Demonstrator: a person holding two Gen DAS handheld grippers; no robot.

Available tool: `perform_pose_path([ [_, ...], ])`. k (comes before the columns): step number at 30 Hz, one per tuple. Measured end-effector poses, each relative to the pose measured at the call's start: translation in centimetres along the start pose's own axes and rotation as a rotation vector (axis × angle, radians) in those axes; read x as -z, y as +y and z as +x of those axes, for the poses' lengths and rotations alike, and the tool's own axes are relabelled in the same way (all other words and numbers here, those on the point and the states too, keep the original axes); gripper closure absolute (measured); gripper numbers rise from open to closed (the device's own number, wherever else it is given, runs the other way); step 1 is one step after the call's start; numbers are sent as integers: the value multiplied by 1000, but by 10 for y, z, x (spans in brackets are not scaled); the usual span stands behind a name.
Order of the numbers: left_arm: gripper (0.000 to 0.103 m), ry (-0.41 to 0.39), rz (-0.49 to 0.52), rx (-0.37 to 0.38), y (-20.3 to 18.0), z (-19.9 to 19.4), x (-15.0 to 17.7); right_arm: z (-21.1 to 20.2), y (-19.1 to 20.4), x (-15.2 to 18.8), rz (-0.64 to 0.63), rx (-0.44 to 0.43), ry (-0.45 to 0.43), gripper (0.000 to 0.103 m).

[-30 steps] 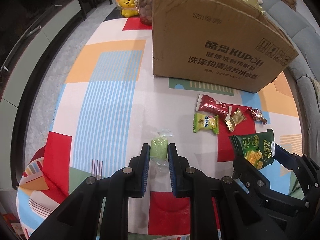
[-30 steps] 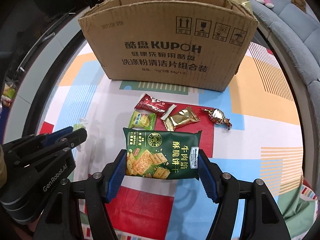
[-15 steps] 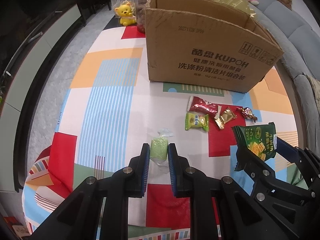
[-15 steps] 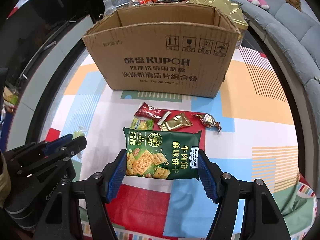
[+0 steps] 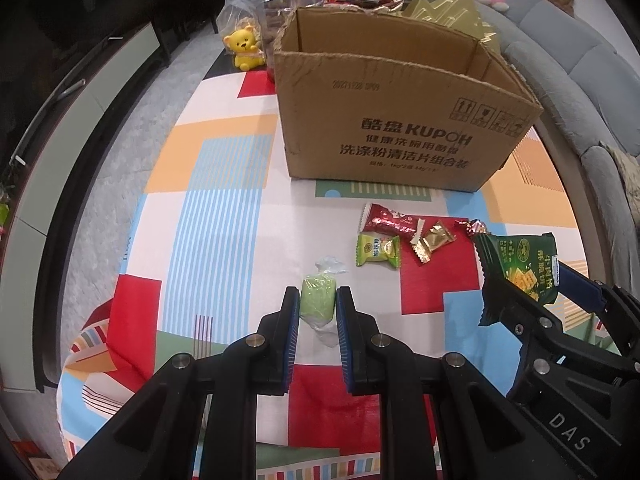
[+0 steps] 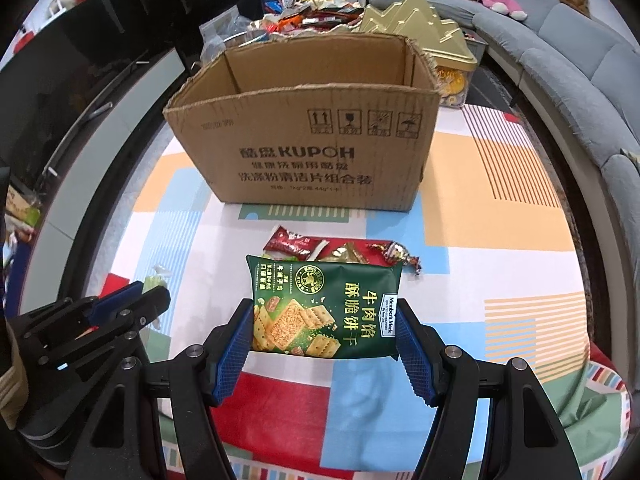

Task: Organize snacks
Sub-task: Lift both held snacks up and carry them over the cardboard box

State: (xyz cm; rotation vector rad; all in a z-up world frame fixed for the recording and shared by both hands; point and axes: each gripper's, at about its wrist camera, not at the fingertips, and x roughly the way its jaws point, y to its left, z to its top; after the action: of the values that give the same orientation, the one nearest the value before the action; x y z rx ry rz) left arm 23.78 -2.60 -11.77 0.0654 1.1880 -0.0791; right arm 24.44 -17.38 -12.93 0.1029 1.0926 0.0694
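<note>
Your left tool point(image 5: 317, 306) is clamped on the pale green candy point(image 5: 317, 303), right tool point(image 6: 326, 330) grips the green cracker pack point(image 6: 326, 308), both near the open cardboard box point(image 6: 304, 152).

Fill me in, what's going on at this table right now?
A person with two handheld grippers is sorting snacks. The left gripper is shut on a pale green wrapped candy; the right gripper clamps a dark green cracker packet. Both are held above the patterned tablecloth, in front of an open cardboard box. Four small snacks, including a red packet, lie on the cloth.
</note>
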Motion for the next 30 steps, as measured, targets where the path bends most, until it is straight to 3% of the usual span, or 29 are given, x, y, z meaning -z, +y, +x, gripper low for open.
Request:
perform_pose_path([
  [30,84,-100,49,13,-22,-43,-44,-49,-20,-42,31,-4,-115,34],
])
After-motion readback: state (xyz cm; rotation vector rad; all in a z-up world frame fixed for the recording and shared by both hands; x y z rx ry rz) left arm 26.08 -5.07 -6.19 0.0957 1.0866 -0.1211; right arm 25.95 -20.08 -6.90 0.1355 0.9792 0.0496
